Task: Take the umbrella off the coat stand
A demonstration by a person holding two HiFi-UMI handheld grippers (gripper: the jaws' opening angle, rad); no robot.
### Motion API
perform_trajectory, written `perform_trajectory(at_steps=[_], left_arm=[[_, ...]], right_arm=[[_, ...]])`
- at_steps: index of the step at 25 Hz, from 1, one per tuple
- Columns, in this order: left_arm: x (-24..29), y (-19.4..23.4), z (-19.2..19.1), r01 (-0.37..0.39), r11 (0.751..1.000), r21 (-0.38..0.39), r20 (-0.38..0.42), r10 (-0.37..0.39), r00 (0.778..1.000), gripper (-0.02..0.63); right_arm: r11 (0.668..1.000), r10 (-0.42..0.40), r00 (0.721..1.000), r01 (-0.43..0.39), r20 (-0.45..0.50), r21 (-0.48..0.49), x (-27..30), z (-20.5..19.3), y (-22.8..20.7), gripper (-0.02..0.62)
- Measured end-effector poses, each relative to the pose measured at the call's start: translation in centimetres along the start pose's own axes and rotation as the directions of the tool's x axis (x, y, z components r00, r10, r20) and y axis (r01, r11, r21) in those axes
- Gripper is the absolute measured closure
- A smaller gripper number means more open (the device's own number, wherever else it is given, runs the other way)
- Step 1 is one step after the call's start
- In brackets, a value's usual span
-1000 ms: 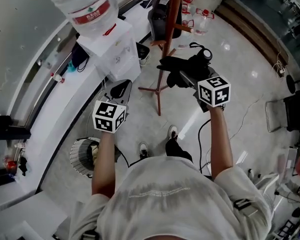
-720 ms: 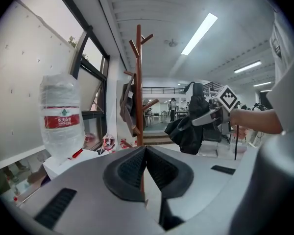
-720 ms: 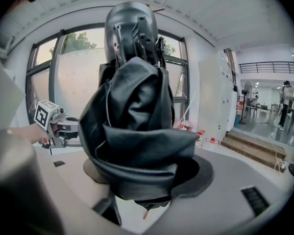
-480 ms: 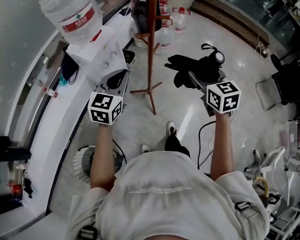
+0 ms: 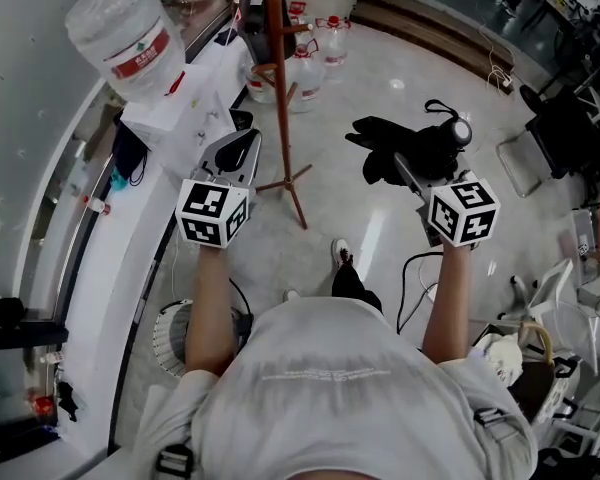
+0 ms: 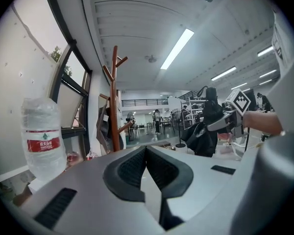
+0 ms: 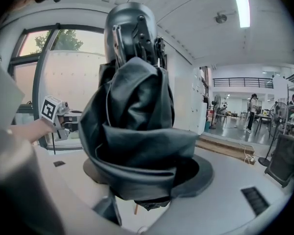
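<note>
In the head view a folded black umbrella (image 5: 405, 148) hangs in the air to the right of the wooden coat stand (image 5: 276, 78), well clear of it. My right gripper (image 5: 412, 165) is shut on the umbrella. The right gripper view shows the umbrella's dark fabric (image 7: 137, 121) bunched between the jaws of the right gripper (image 7: 142, 177), with its handle end on top. My left gripper (image 5: 235, 155) is held left of the stand's pole. In its own view the left gripper (image 6: 146, 153) has its pads touching with nothing between them, and the coat stand (image 6: 114, 97) rises beyond it.
A white water dispenser with a large bottle (image 5: 125, 36) stands at the left by a white ledge (image 5: 100, 268). Water jugs (image 5: 305, 63) sit near the stand's foot. A round fan (image 5: 170, 333) and a cable (image 5: 415, 278) lie on the floor near the person's feet.
My right gripper has carried the umbrella to the right, away from the coat stand. Both grippers have risen a little, and the left one has shifted along the stand's left side.
</note>
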State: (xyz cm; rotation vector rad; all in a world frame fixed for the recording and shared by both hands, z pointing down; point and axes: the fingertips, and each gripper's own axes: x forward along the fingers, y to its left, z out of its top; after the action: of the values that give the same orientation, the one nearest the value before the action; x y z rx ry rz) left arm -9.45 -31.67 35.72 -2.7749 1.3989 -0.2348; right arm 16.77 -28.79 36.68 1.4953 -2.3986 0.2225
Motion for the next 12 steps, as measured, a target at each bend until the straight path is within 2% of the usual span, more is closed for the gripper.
perform_trajectory(at_steps=[12], left_arm=[[-1.3,-2.6,1.9,0.017,1.0,0.024,0.041,-0.018,0.999,0.591]], right_arm=[[1.0,-0.006,1.0,0.006,0.006,-0.019,-3.1,-1.1,0.8,0.298]])
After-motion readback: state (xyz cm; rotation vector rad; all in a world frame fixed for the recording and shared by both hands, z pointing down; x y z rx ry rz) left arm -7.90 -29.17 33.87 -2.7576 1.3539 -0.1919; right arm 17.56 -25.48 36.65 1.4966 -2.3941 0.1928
